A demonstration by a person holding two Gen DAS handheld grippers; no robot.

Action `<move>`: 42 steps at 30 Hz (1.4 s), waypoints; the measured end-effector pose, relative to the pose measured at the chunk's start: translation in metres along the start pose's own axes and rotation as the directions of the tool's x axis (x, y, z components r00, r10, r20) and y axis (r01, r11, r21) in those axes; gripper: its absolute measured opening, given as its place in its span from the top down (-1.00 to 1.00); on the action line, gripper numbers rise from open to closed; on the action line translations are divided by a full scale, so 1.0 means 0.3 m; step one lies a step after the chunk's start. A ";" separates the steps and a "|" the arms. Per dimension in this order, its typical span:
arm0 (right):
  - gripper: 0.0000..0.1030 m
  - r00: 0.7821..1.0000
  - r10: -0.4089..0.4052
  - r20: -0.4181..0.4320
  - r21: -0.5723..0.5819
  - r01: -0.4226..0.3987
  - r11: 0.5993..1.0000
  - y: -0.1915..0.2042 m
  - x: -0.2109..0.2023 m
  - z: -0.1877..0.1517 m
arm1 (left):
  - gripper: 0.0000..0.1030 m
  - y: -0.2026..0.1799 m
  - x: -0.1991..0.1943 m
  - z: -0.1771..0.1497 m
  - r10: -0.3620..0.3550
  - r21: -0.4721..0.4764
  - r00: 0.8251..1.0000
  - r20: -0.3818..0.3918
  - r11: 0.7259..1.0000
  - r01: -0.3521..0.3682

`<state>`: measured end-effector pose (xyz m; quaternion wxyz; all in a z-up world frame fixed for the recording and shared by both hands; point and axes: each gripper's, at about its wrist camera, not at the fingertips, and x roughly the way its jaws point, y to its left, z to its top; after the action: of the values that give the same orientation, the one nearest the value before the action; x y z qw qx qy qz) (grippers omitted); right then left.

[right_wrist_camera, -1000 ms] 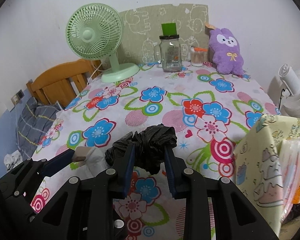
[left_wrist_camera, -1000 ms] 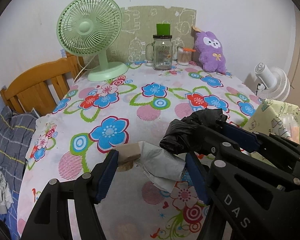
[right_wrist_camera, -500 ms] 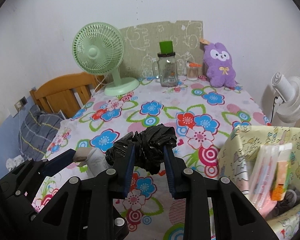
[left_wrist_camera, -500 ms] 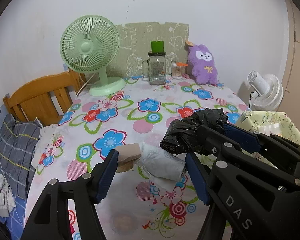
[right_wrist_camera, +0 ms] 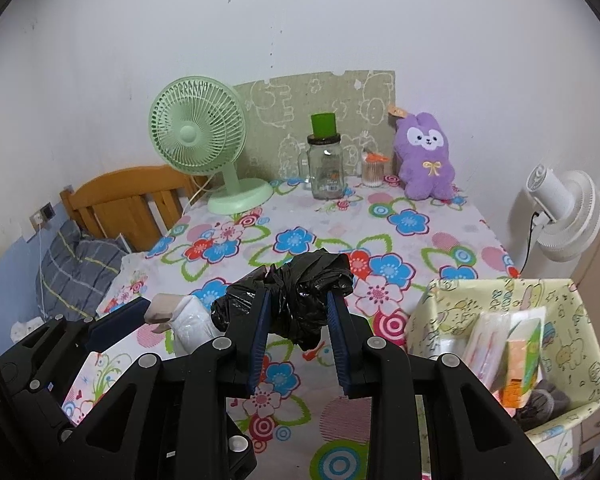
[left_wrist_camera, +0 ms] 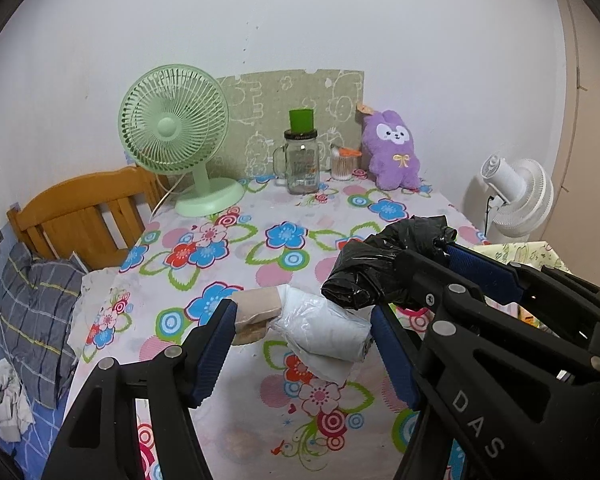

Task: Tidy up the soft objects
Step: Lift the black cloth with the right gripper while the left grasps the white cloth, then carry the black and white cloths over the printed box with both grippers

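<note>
Step in hand, as judged: carry both soft bundles, lifted clear of the surface (right_wrist_camera: 452, 240), to the yellow fabric bin (right_wrist_camera: 572, 344).

Right tool (right_wrist_camera: 298, 312): clamped on the black plastic bag (right_wrist_camera: 300, 292), pads pressing its middle. Bag crumpled, glossy, thin film; loose ends bulging above and below the pads. Position in the right wrist view: centre, bin at 4 o'clock from it.

Left tool (left_wrist_camera: 300, 332): clamped across the white bundle (left_wrist_camera: 324, 328), pads at both ends. Bundle roll-shaped, wrapped in translucent wrinkled film, with a beige tube-like end (left_wrist_camera: 256, 308) toward the left pad; a loose flap hanging below. Position in the left wrist view: centre, black bag at 2 o'clock and touching or just beside it.

Recommended handling:
- Keep both grips steady; thin film likely to slip if pressure eases.
- Swing toward the bin at 4 o'clock, right tool first, to avoid crossing.
- Clear the bin rim before lowering; walls soft, likely to fold under contact.
- Aim for free space at the left side of the bin; packets (right_wrist_camera: 512, 344) upright along its middle, a grey soft item (right_wrist_camera: 548, 400) at its floor.
- Watch the hanging flap; snagging on the rim possible.

Background along 12 o'clock: green fan (right_wrist_camera: 198, 136), rigid ribbed grille; glass jar (right_wrist_camera: 326, 168) with green cap; purple plush rabbit (right_wrist_camera: 424, 160), fuzzy, upright.
</note>
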<state>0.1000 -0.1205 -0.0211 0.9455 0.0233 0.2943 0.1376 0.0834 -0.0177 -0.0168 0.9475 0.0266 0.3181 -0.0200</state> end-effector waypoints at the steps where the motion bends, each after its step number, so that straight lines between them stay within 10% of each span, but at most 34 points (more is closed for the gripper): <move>1: 0.39 1.000 -0.002 0.004 0.000 0.002 1.000 -0.004 -0.005 0.005 | -0.38 -0.005 -0.003 0.004 -0.001 0.001 1.000 0.003 1.000 0.001; 42: 0.39 0.989 -0.134 0.063 0.060 0.130 0.990 -0.383 -0.184 -0.008 | -0.38 -0.405 -0.018 0.059 -0.132 0.100 0.990 0.048 0.987 0.126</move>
<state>0.0835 -0.2463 -0.0071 0.9608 0.0346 0.2670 0.0658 0.0830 -0.1399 -0.0040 0.9500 0.0511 0.2921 -0.0974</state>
